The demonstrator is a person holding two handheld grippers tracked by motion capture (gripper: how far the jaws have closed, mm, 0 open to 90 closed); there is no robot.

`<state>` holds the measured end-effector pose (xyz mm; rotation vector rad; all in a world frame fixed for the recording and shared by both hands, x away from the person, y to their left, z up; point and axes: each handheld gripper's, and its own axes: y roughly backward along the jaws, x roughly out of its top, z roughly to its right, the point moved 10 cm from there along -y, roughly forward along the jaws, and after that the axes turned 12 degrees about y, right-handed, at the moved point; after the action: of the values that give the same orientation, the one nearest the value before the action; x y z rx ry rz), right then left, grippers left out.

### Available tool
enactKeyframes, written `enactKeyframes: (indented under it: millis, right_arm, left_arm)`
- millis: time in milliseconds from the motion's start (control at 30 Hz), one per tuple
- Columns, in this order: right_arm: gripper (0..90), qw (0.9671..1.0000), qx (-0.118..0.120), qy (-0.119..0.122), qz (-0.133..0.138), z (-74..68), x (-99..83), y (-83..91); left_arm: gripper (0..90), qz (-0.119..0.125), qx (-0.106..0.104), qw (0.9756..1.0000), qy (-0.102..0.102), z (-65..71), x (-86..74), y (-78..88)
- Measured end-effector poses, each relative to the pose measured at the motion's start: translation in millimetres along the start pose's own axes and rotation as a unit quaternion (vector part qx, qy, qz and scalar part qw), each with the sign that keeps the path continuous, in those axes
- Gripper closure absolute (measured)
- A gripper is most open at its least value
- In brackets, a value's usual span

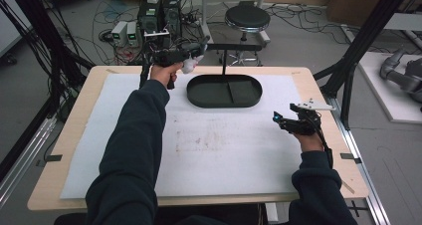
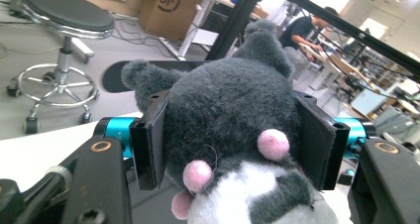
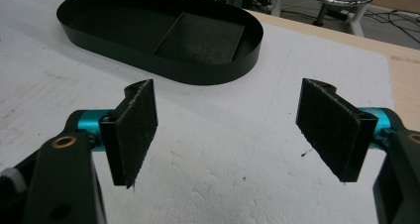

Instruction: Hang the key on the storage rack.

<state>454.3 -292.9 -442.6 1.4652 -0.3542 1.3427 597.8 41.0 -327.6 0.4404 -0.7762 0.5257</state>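
floor: grey [image 1: 298, 33], strewn with black cables [image 1: 107, 16] | seat: round black stool [image 1: 247, 18] on a chrome wheeled base; behind the table | frame: black struts [image 1: 370, 28] at right | storage: cardboard boxes [image 2: 171, 8] beyond; bright light far off

One grey-and-white plush toy [image 2: 233, 130], one black oval tray [image 1: 224, 91] with two compartments, one white foam mat [image 1: 199, 145], one wooden table [image 1: 74, 135], two handheld grippers, left gripper [image 1: 191, 60], right gripper [image 1: 283, 121], one round stool [image 1: 247, 18]
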Motion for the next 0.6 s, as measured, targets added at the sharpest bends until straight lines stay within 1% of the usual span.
enactKeyframes:
  millis: [67, 133, 167, 200, 333, 367, 400, 500, 533, 567, 600]
  right_arm:
    - [24.4, 1.0000, 0.000, 0.000, 0.001, 0.5, 0.0, 0.3]
    - [24.4, 1.0000, 0.000, 0.000, 0.001, 0.9, 0.0, 0.4]
    - [24.4, 1.0000, 0.000, 0.001, 0.001, 0.8, -0.2, 0.5]
    - [24.4, 1.0000, 0.000, 0.001, 0.001, 0.6, -0.1, 0.6]
    - [24.4, 1.0000, 0.001, 0.001, 0.001, -0.3, 0.1, 1.0]
    - [24.4, 1.0000, 0.001, 0.001, 0.000, -0.3, -0.1, 1.1]
    - [24.4, 1.0000, 0.001, 0.001, 0.000, -0.4, -0.1, 1.1]
    - [24.4, 1.0000, 0.001, 0.000, 0.000, -0.9, 0.0, 1.2]
    - [24.4, 1.0000, 0.001, 0.002, 0.000, -0.8, 0.1, 0.9]
    - [24.4, 1.0000, 0.002, 0.001, 0.000, -1.1, -0.1, 0.8]
    - [24.4, 1.0000, 0.002, 0.003, -0.001, -1.2, -0.3, 0.6]
  left_arm:
    - [38.0, 0.006, 0.011, 0.9999, -0.011, -1.1, 1.9, 0.6]
    - [38.0, 0.012, 0.033, 0.9991, -0.025, -5.3, 3.7, 1.7]
    - [37.9, 0.011, 0.047, 0.9983, -0.033, -7.5, 3.4, 1.9]
    - [37.9, 0.009, 0.059, 0.9972, -0.044, -9.9, 2.7, 2.5]
    - [37.8, 0.015, 0.095, 0.9932, -0.064, -17.7, 1.3, 6.2]
    - [37.8, 0.010, 0.117, 0.9901, -0.077, -23.0, -0.8, 7.7]
    - [37.7, 0.002, 0.134, 0.9871, -0.088, -27.5, -3.7, 8.5]
    - [37.8, -0.011, 0.160, 0.9824, -0.097, -38.2, -14.0, 9.3]
    - [37.7, -0.019, 0.172, 0.9797, -0.102, -42.7, -18.0, 9.5]
    - [37.8, -0.025, 0.181, 0.9775, -0.105, -46.2, -21.9, 8.9]
    - [37.7, -0.030, 0.184, 0.9764, -0.109, -48.5, -25.5, 7.9]
